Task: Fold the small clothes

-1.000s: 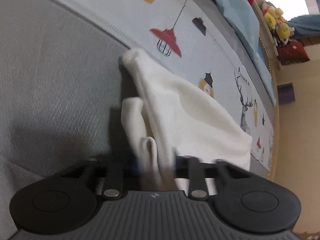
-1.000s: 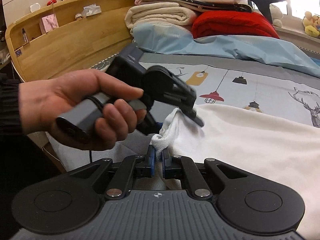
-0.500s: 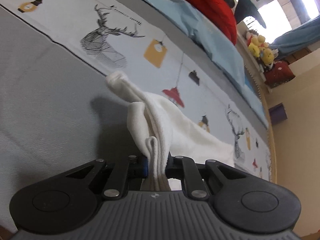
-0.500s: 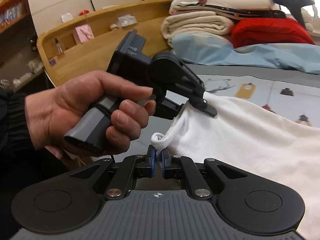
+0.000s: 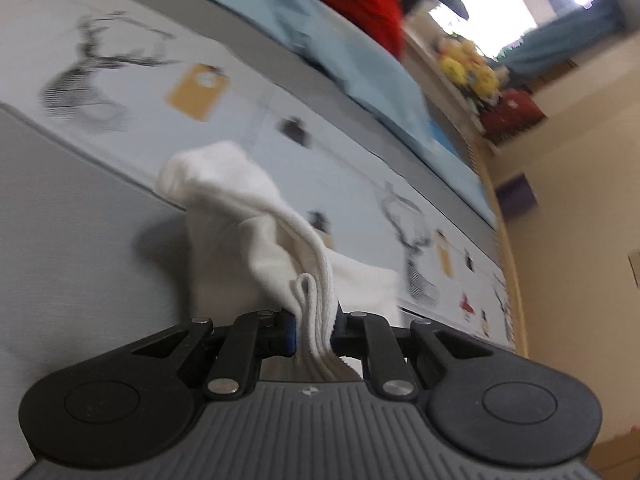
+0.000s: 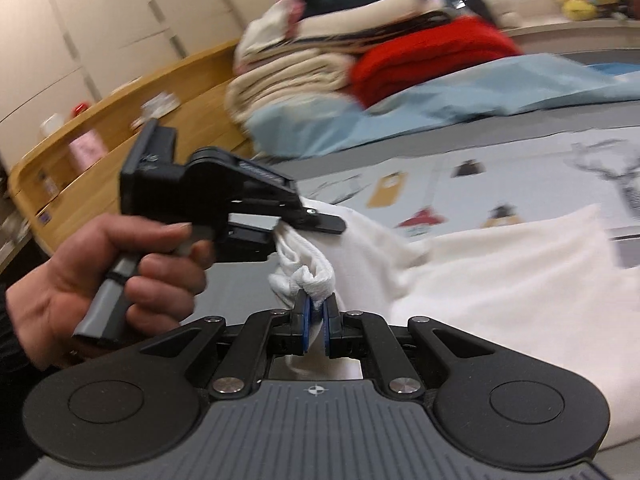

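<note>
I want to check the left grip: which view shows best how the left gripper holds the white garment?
The right wrist view: it shows the left gripper from the side, shut on the white garment. The left wrist view shows only cloth bunched between its fingers.

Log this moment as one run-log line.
stage: fold, mid-lift | left gripper: shut on white garment | right gripper: shut on white garment | surface: patterned bedsheet

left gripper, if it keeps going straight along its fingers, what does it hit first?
The left gripper is shut on the white garment, whose bunched cloth lies directly ahead. Beyond it, probably the printed bedsheet; depth is unclear.
</note>
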The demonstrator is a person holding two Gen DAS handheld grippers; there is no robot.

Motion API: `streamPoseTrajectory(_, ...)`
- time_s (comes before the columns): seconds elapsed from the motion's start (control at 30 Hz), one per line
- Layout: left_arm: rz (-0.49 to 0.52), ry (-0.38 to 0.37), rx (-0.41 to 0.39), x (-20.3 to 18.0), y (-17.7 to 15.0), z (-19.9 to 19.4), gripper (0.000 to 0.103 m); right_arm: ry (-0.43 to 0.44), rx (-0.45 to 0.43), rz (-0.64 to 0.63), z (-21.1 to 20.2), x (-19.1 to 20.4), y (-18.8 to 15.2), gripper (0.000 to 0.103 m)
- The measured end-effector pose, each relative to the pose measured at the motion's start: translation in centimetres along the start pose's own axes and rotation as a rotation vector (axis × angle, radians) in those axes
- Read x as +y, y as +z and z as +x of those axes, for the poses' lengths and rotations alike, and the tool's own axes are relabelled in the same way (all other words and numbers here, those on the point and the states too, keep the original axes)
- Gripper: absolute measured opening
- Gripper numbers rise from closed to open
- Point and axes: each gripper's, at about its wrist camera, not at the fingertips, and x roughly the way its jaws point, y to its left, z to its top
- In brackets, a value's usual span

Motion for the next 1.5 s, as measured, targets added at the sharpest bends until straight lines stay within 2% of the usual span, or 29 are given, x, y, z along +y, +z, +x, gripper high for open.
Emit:
streamPoseTrajectory(0.2, 0.112, -0.075, 0.030, -8.2, -2.8, 4.2, 0.014, -0.147, -0.057, 0.054, -6.1, -5.2, 0.0, 0.006)
streamPoseTrajectory(0.43, 0.219, -0.184, 0.059, -15.1, -6.6, 8.5, 0.014, -0.275, -0.129, 0.117, -12.2, -8.9, -1.3, 0.006)
streamPoseTrajectory(0.5, 0.254, -0.203, 0.065, -16.7, -7.7, 9.7, 0.019, -0.313, -0.144, 0.131, -13.7, -10.1, -1.9, 0.006)
streamPoseTrajectory(0.53, 0.270, -0.209, 0.069, -17.4, -8.1, 10.2, 0.028, -0.330, -0.144, 0.150, -14.2, -10.8, -2.2, 0.006)
streamPoseTrajectory(0.57, 0.281, -0.211, 0.073, -17.8, -8.5, 10.6, 0.042, -0.351, -0.128, 0.174, -14.5, -11.6, -2.5, 0.006)
streamPoseTrajectory(0.6, 0.285, -0.215, 0.075, -17.9, -8.6, 10.9, 0.045, -0.377, -0.099, 0.186, -14.2, -12.2, -2.4, 0.006)
streamPoseTrajectory(0.7, 0.274, -0.179, 0.041, -17.0, -7.6, 10.5, 0.045, -0.503, 0.091, 0.279, -12.5, -15.4, -3.8, 0.007)
streamPoseTrajectory(0.77, 0.243, -0.164, 0.023, -15.7, -6.5, 9.7, 0.045, -0.608, 0.110, 0.345, -12.3, -17.0, -4.2, 0.011)
streamPoseTrajectory(0.8, 0.222, -0.155, 0.020, -14.9, -5.9, 9.4, 0.045, -0.633, 0.096, 0.392, -12.6, -17.8, -4.2, 0.011)
streamPoseTrajectory(0.9, 0.197, -0.106, 0.048, -12.3, -4.5, 8.4, 0.045, -0.652, 0.028, 0.470, -13.4, -19.1, -3.2, 0.011)
streamPoseTrajectory(1.03, 0.241, -0.070, 0.122, -10.6, -4.5, 8.1, 0.045, -0.612, 0.007, 0.404, -12.5, -19.4, -0.7, 0.012)
streamPoseTrajectory(1.13, 0.331, -0.043, 0.209, -9.8, -5.6, 8.8, 0.045, -0.572, 0.027, 0.338, -10.8, -19.7, 1.7, 0.026)
streamPoseTrajectory(1.23, 0.428, 0.002, 0.250, -9.4, -6.8, 8.9, 0.045, -0.493, 0.089, 0.316, -9.0, -20.7, 3.1, 0.040)
streamPoseTrajectory(1.27, 0.446, 0.003, 0.269, -9.0, -7.1, 8.9, 0.045, -0.470, 0.117, 0.311, -8.2, -20.9, 3.2, 0.042)
streamPoseTrajectory(1.4, 0.484, 0.008, 0.367, -7.4, -8.6, 9.4, 0.045, -0.432, 0.267, 0.342, -4.8, -22.4, 1.1, 0.042)
streamPoseTrajectory(1.43, 0.515, 0.022, 0.398, -7.2, -9.1, 9.7, 0.045, -0.451, 0.327, 0.354, -4.0, -22.5, 0.7, 0.042)
streamPoseTrajectory(1.5, 0.577, 0.041, 0.446, -7.1, -10.2, 10.3, 0.045, -0.485, 0.354, 0.327, -2.7, -22.5, 0.6, 0.042)
